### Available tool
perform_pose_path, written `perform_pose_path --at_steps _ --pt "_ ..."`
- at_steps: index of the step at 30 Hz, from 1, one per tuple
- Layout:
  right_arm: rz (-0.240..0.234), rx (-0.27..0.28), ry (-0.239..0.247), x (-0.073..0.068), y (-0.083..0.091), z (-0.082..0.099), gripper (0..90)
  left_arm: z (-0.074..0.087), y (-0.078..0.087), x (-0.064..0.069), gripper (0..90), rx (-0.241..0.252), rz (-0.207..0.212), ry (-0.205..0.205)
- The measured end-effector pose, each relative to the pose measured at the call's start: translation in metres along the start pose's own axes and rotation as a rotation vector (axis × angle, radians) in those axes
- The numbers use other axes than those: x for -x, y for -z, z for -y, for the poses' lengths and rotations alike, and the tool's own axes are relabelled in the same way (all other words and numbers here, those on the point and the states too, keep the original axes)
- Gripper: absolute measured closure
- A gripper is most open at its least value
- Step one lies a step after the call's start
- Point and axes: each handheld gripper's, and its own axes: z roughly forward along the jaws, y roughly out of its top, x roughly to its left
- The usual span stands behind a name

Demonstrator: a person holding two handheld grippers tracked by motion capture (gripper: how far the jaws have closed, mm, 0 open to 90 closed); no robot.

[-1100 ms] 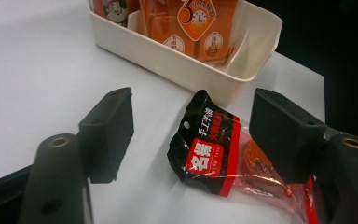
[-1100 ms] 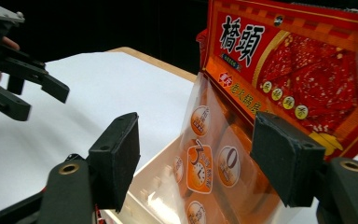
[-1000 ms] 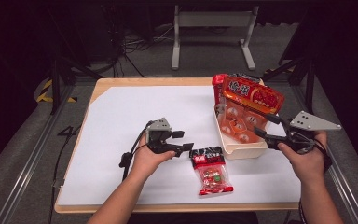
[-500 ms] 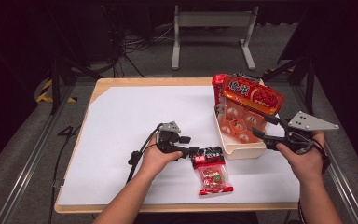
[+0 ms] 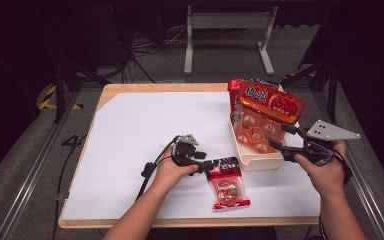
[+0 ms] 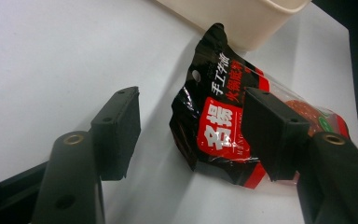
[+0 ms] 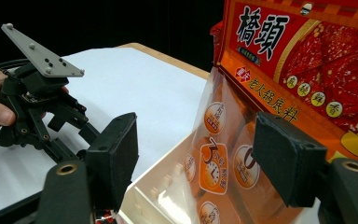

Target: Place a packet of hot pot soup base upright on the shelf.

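The small snack packet (image 5: 227, 186), black at its top and red with a clear window lower down, lies flat on the white sheet (image 5: 130, 130) near the table's front edge, its black end just beside the cream tray (image 5: 257, 159). The left gripper (image 5: 207, 165) is low over that black end; in the left gripper view the packet (image 6: 223, 135) sits between the jaws, which have just been closing, yet stand apart with neither pad pressing on it. To the right, the tray holds a large orange hot-pot seasoning bag (image 5: 265, 107) standing upright and leaning back. The right gripper (image 5: 280, 137) hovers at the tray's right rim, jaws apart on either side of the bag's (image 7: 270, 102) clear lower part without touching it.
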Motion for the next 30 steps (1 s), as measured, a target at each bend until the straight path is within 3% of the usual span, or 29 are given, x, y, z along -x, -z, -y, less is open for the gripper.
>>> perform_pose_path --at_steps 11,17,22,27,30 --pt "-0.009 -0.007 0.003 -0.002 -0.002 0.001 31.7 0.003 -0.008 0.003 46.1 -0.036 0.050 -0.014" --pt "-0.019 -0.015 0.004 -0.003 -0.004 0.002 31.4 0.004 -0.010 0.007 50.8 -0.056 0.005 -0.071" --pt "-0.018 -0.015 0.006 -0.004 -0.006 0.002 31.4 0.006 -0.011 0.012 59.5 -0.056 -0.067 -0.124" --pt "-0.023 -0.020 0.012 -0.005 -0.007 0.002 31.4 0.006 -0.013 0.016 73.7 -0.067 -0.068 -0.160" --pt "-0.025 -0.021 0.012 -0.005 -0.008 0.002 31.4 0.006 -0.014 0.017 76.9 -0.070 -0.070 -0.159"
